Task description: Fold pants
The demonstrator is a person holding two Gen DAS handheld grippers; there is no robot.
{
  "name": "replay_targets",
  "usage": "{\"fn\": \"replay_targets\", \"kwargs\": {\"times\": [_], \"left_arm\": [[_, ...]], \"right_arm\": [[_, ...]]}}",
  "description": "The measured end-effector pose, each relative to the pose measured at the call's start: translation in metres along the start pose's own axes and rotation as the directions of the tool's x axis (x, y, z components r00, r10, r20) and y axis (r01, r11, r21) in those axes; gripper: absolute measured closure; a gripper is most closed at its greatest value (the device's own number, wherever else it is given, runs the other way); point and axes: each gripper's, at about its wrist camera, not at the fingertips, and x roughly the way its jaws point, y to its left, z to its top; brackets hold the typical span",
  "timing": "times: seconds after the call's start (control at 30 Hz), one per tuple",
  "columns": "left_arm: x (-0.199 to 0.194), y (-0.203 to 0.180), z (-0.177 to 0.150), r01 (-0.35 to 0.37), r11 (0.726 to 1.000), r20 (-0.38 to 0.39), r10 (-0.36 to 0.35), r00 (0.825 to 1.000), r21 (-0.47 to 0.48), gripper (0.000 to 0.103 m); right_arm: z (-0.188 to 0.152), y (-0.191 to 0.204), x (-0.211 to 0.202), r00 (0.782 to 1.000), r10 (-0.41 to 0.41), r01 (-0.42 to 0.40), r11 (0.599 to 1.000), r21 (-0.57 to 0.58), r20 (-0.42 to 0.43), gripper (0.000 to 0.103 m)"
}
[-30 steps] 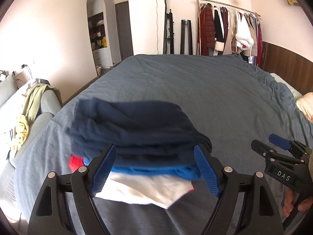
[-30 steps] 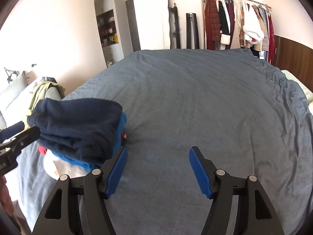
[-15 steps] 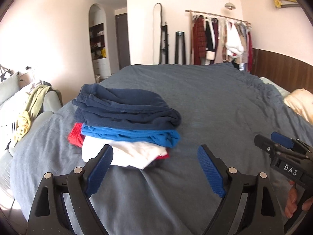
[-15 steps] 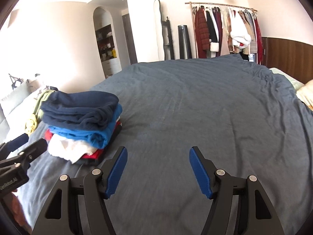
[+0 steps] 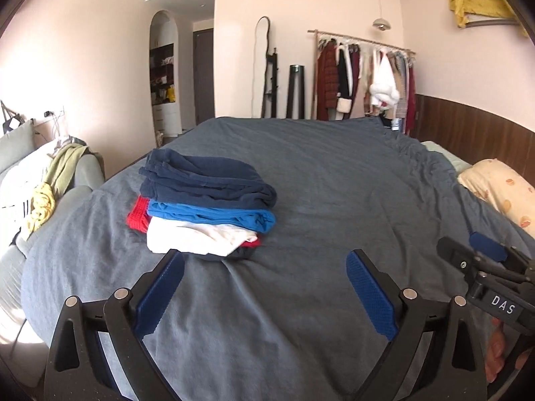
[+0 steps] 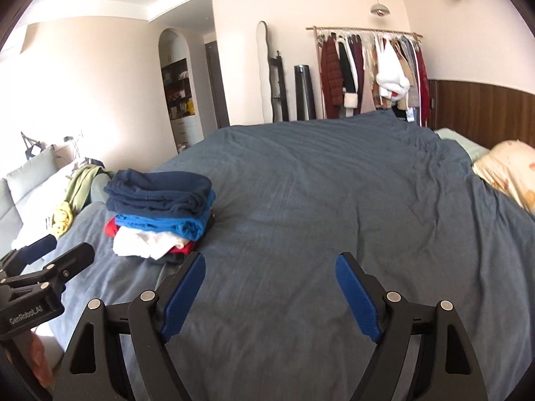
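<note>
From the left wrist, we see our left gripper (image 5: 264, 275) with fingers spread wide, just opening further, nothing between them. The folded navy pants (image 5: 207, 180) lie on top of a stack of clothes (image 5: 200, 224) near the left edge of the bed (image 5: 334, 183). The stack leans a little; a careless brush could push it over.

From the right wrist, our right gripper (image 6: 271, 277) has also just been opening and is empty. Its left finger passes close to the stack and might catch the white garment (image 6: 143, 244).
</note>
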Motion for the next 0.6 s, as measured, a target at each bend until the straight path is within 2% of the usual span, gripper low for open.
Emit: {"fn": "replay_targets", "kwargs": {"times": [0.2,0.6], "left_arm": [[-0.019,-0.011,-0.013,-0.029,0.999,0.013,0.029,0.999,0.029,0.001],[-0.035,-0.034,-0.022,0.008,0.998,0.002,-0.008,1.0,0.065,0.001]], "right_arm": [[-0.018,-0.01,-0.026,1.0,-0.029,0.029,1.0,-0.002,-0.004,0.022],[-0.031,-0.034,-0.069,0.995,-0.097,0.097,0.995,0.0,0.033,0.022]]}}
